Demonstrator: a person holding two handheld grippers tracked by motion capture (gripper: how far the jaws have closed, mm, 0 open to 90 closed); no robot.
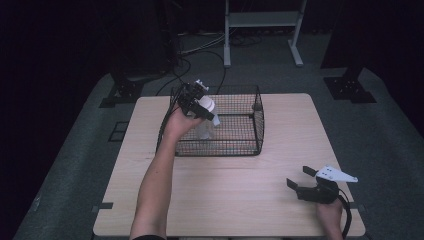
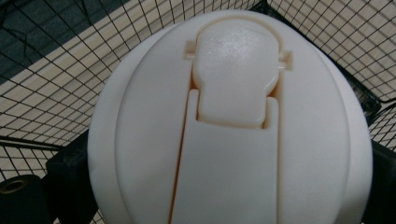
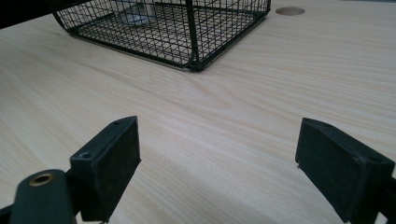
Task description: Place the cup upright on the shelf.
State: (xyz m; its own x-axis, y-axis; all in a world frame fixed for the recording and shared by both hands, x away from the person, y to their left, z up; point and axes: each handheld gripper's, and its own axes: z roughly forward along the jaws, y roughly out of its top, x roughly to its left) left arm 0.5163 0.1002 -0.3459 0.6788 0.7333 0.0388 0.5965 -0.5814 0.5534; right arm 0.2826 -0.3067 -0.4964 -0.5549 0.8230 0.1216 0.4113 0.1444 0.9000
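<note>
A clear bottle (image 1: pixel 205 127) with a white flip-top cap (image 1: pixel 207 104) stands upright in the left part of a black wire basket (image 1: pixel 258 131). My left gripper (image 1: pixel 200 106) is shut on that cap from the left. In the left gripper view the cap (image 2: pixel 233 130) is very close, with a black jaw pressed against each side. Through the mesh in the right gripper view the bottle's base (image 3: pixel 135 16) sits low in the basket (image 3: pixel 187 32); whether it touches the bottom I cannot tell. My right gripper (image 1: pixel 299 176) is open and holds nothing, low over the table's front right.
The wooden table (image 1: pixel 280 125) carries the basket at its far middle. A round grommet hole (image 3: pixel 289 10) lies in the tabletop beyond the basket. Behind the table are a white frame's legs (image 1: pixel 227 55), floor cables and dark stands.
</note>
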